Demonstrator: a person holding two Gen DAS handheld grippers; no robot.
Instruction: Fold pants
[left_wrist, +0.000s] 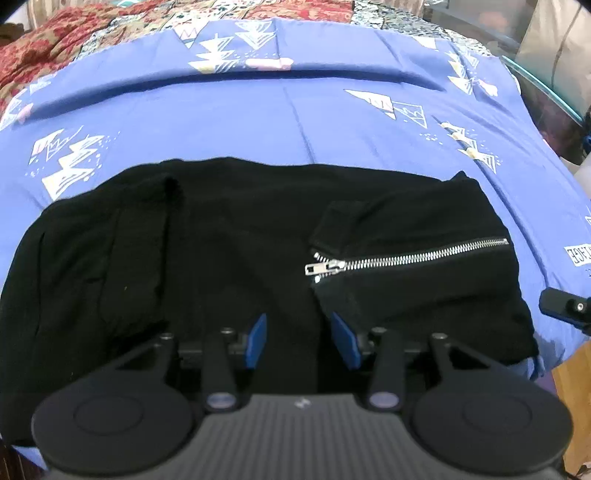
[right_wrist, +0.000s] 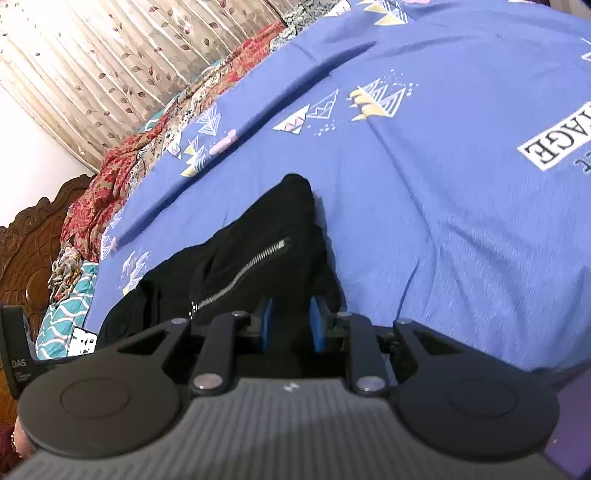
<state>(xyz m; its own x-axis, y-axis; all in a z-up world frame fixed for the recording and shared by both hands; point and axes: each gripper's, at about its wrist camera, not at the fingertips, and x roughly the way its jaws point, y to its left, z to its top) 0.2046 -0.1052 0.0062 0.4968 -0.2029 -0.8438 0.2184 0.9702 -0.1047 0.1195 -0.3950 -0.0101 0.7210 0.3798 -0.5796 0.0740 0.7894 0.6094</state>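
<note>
Black pants (left_wrist: 229, 229) lie folded in a wide bundle on the blue patterned bedsheet (left_wrist: 295, 122), with a silver zipper (left_wrist: 406, 254) on the right half. My left gripper (left_wrist: 301, 338) is at the bundle's near edge, and black cloth fills the gap between its blue pads (left_wrist: 258, 339). In the right wrist view the pants (right_wrist: 258, 229) run up from the sheet (right_wrist: 443, 221) into my right gripper (right_wrist: 292, 321), which is shut on the end near the zipper (right_wrist: 240, 273). Where each pad meets the dark cloth is hard to make out.
A red patterned quilt (left_wrist: 55, 48) lies across the far side of the bed. A carved wooden headboard (right_wrist: 29, 236) and a leaf-print curtain (right_wrist: 110, 55) stand behind it. The bed's edge drops off at the right (left_wrist: 554, 354), beside a glass-topped table (left_wrist: 535, 74).
</note>
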